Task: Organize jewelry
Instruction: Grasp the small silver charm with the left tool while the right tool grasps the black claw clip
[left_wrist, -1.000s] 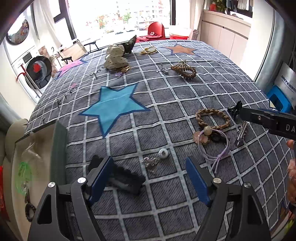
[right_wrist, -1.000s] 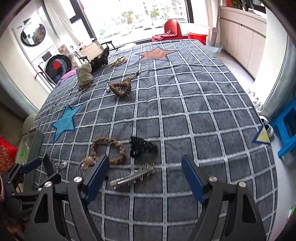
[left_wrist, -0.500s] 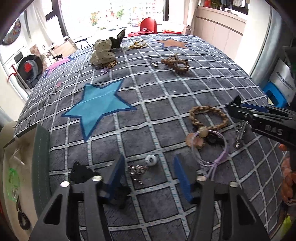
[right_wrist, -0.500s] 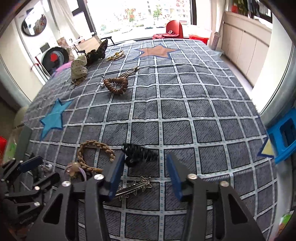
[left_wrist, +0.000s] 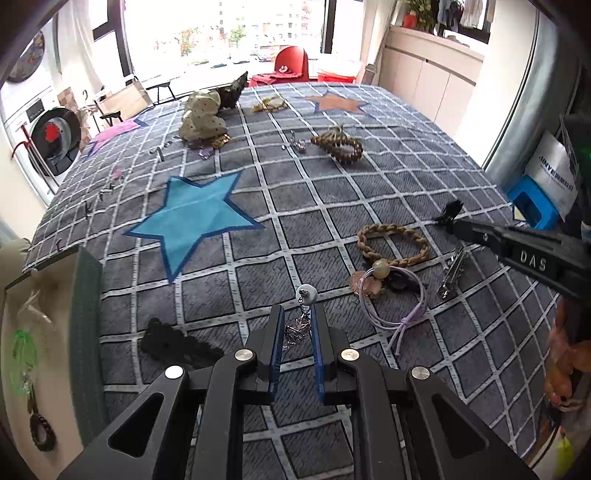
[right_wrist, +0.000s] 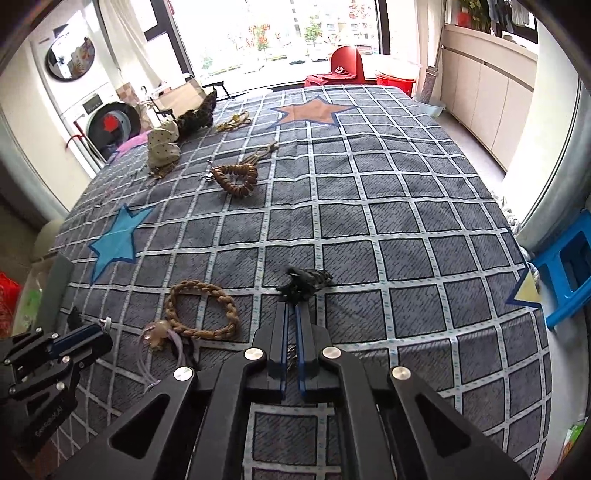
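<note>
My left gripper (left_wrist: 297, 321) is closing on a silver charm earring (left_wrist: 295, 330) with a white bead; both blue pads touch the charm where it lies on the checked bedspread (left_wrist: 317, 206). In the right wrist view the left gripper (right_wrist: 99, 332) shows at the lower left. My right gripper (right_wrist: 291, 308) is shut, its tips pinching the near edge of a black claw clip (right_wrist: 306, 282). The left wrist view shows the right gripper (left_wrist: 448, 221) with that clip at its tip. A silver hair clip (left_wrist: 452, 271) lies below the right fingers.
A braided brown bracelet (left_wrist: 393, 242) and a purple hair tie with a pink flower (left_wrist: 391, 295) lie between the grippers. A flat black clip (left_wrist: 173, 345) sits beside a green-walled box (left_wrist: 86, 332) at the left. Further off are a beaded heart (left_wrist: 338, 146) and a dotted bow (left_wrist: 201, 122).
Both grippers went from wide open to nearly closed, the left around the charm earring, the right onto the black claw clip. Neither hand shifted much.
</note>
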